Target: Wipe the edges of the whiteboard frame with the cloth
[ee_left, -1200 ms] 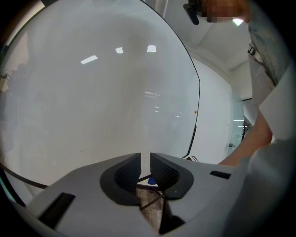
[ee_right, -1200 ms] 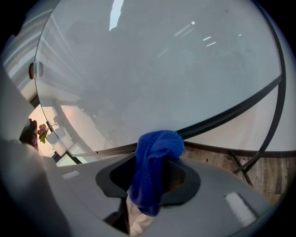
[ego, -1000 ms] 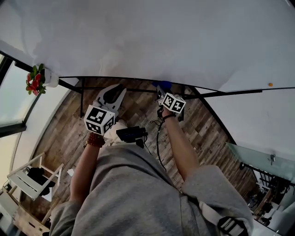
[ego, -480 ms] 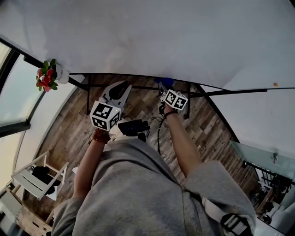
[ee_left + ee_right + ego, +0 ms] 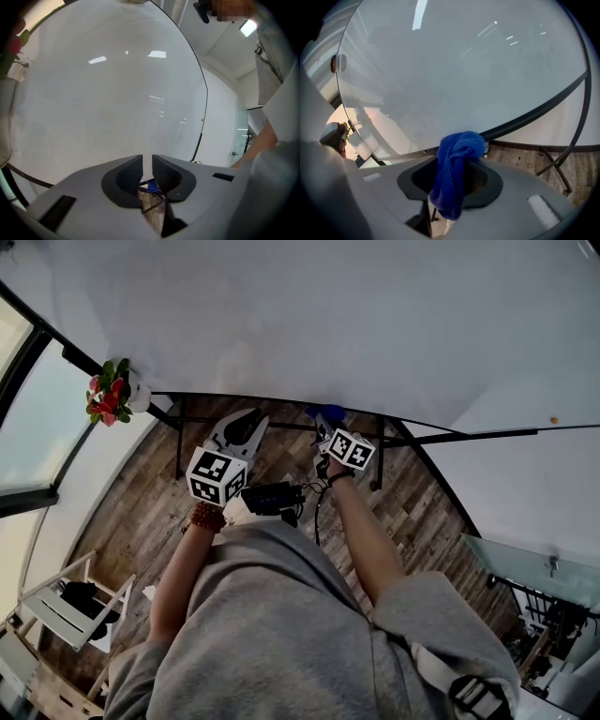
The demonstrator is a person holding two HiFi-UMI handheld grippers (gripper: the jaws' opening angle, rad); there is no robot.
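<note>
Now, right claw (image 5: 457,149) clamped on cloth (image 5: 451,183) at whiteboard frame (image 5: 534,115), left claw (image 5: 147,162) nearly closed

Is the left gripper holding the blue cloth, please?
No, the blue cloth is clamped in the right gripper, while the left gripper holds nothing.

"Can you see the tips of the right gripper (image 5: 451,183)?"
"No, the blue cloth (image 5: 458,146) drapes over them. Seen from overhead, the whiteboard (image 5: 328,324) runs off the top edge."
"That orange speck (image 5: 554,420) at the right?"
"Too small to tell."
</note>
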